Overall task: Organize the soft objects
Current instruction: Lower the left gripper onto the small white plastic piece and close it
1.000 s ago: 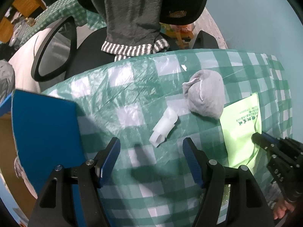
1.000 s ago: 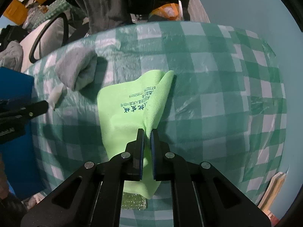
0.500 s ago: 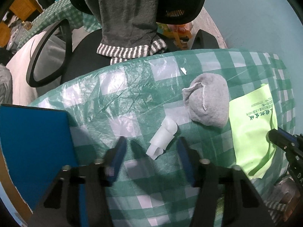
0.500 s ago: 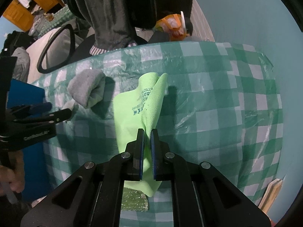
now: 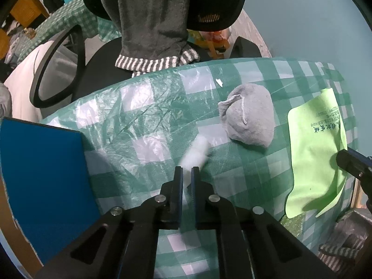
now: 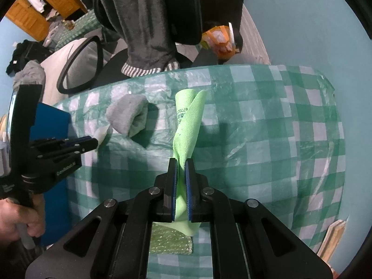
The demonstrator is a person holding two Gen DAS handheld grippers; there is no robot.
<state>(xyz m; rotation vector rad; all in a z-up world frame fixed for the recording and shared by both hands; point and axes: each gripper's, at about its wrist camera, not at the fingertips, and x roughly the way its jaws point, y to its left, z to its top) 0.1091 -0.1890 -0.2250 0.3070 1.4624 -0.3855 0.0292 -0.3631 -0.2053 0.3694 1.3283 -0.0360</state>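
My left gripper (image 5: pixel 186 171) is shut on a small white rolled cloth (image 5: pixel 194 153) above the green checked tablecloth (image 5: pixel 144 125). It also shows in the right wrist view (image 6: pixel 91 142), the white cloth (image 6: pixel 102 136) at its tips. A balled grey sock (image 5: pixel 248 116) lies just right of it, also in the right wrist view (image 6: pixel 129 115). My right gripper (image 6: pixel 182 162) is shut on a lime-green cloth (image 6: pixel 188 121) with printed text, lifted and hanging folded. The cloth shows at the right of the left wrist view (image 5: pixel 316 153), my right gripper's finger (image 5: pixel 346 160) on it.
A blue box (image 5: pixel 41 174) stands at the table's left edge. A glittery green sponge (image 6: pixel 172 241) lies under my right gripper. An office chair with a dark grey towel (image 5: pixel 148 23) over it stands behind the table. A pale blue wall (image 6: pixel 313 23) is at the right.
My left gripper went from wide open to shut on the white rolled cloth. My right gripper lifted the lime-green cloth, which now hangs folded and narrower.
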